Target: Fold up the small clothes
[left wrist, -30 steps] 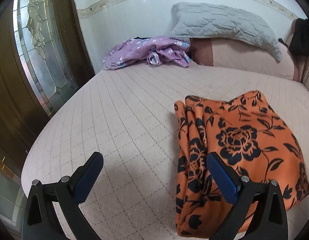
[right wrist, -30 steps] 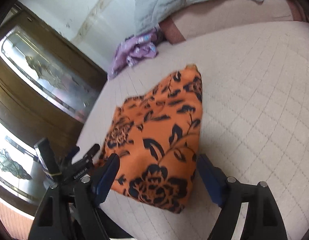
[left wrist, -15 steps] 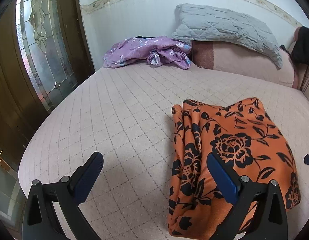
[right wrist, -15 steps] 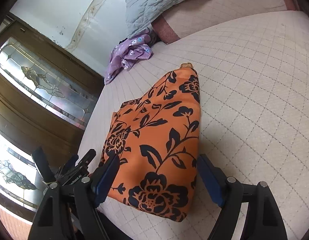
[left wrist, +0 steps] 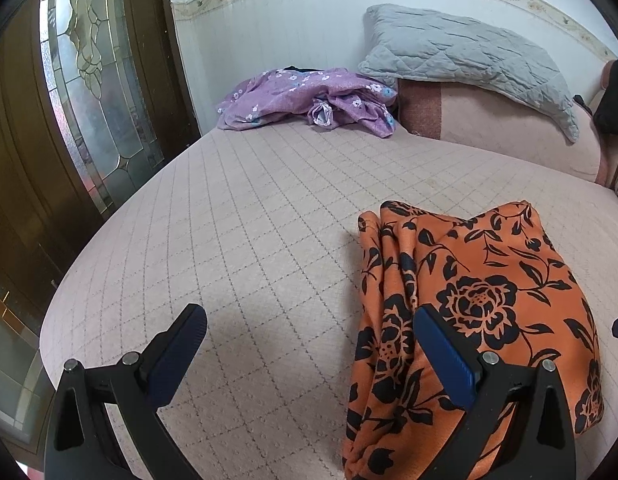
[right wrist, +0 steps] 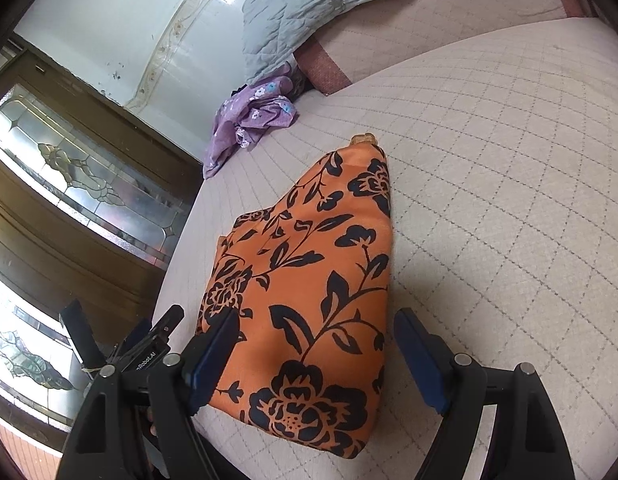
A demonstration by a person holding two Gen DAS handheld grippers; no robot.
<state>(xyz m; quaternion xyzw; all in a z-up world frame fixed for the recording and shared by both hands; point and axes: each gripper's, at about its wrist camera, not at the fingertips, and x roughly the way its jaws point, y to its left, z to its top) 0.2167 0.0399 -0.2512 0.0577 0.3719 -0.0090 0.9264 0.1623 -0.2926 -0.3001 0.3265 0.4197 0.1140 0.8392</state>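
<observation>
- Orange floral garment: folded, black flower print, lying flat on the bed, lower right of the left wrist frame, long axis running from the bottom edge up toward the grey pillow.
- Purple garment: crumpled, upper centre.
- Left gripper: wide, holding nothing.
- Right gripper: wide, straddling the garment's near edge without pressing.
- Framing has barely shifted from a second ago.

The left gripper has a black plastic frame with triangular cut-outs, silver round screws at the joints, and blue ribbed pads on its two fingers. The right gripper is built the same: black arms, silver screws, blue pads. White lettering marks a black part beside it.
</observation>
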